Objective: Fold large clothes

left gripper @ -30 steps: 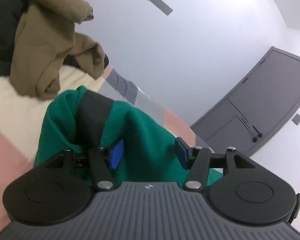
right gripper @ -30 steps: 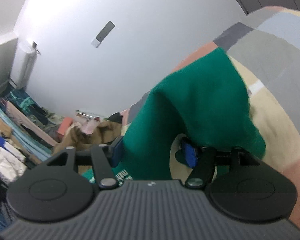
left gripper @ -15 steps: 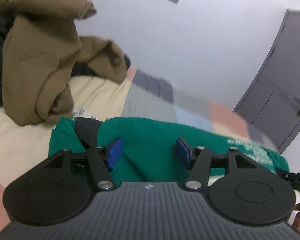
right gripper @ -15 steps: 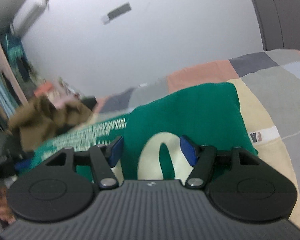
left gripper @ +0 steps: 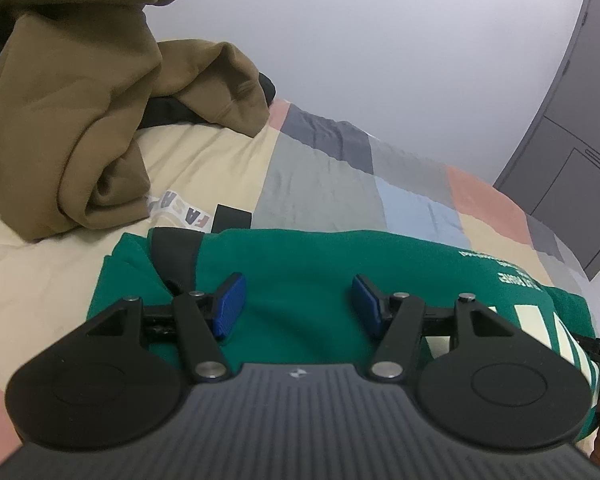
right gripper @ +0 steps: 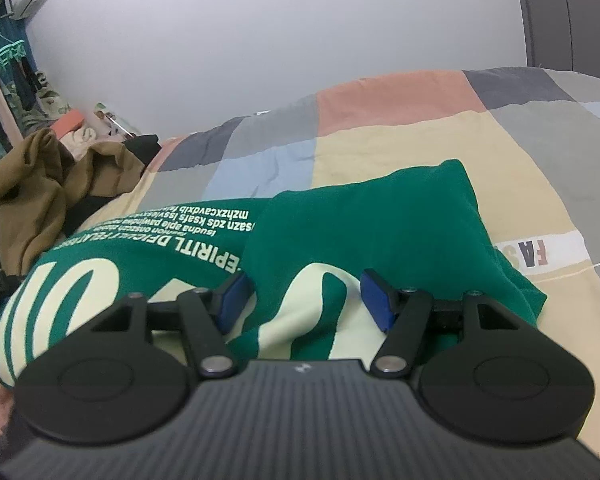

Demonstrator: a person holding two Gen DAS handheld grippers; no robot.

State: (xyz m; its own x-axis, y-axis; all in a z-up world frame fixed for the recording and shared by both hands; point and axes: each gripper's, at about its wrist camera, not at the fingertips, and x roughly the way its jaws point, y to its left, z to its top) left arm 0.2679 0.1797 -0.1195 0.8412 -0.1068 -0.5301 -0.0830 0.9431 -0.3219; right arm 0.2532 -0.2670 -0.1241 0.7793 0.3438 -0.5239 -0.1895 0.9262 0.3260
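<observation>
A green sweatshirt [left gripper: 300,264] with pale lettering lies folded on the patchwork bed cover [left gripper: 320,176]. A dark band of it shows at its left end. My left gripper [left gripper: 298,304] hovers low over its plain green part, blue pads spread apart and pressing on nothing. In the right wrist view the same sweatshirt [right gripper: 380,216] shows big cream letters and small print. My right gripper [right gripper: 306,300] is open above the cream lettering, with cloth below the jaws but not pinched.
A crumpled brown hoodie [left gripper: 80,100] is heaped at the bed's far left over dark clothing, and the brown hoodie [right gripper: 32,184] shows again in the right wrist view. A grey door [left gripper: 572,140] stands at the right. Bare bed cover [right gripper: 400,128] stretches beyond the sweatshirt.
The sweatshirt, raised and draped a second ago, now lies flat on the bed. Both grippers have sunk and rolled level, with their jaws still spread.
</observation>
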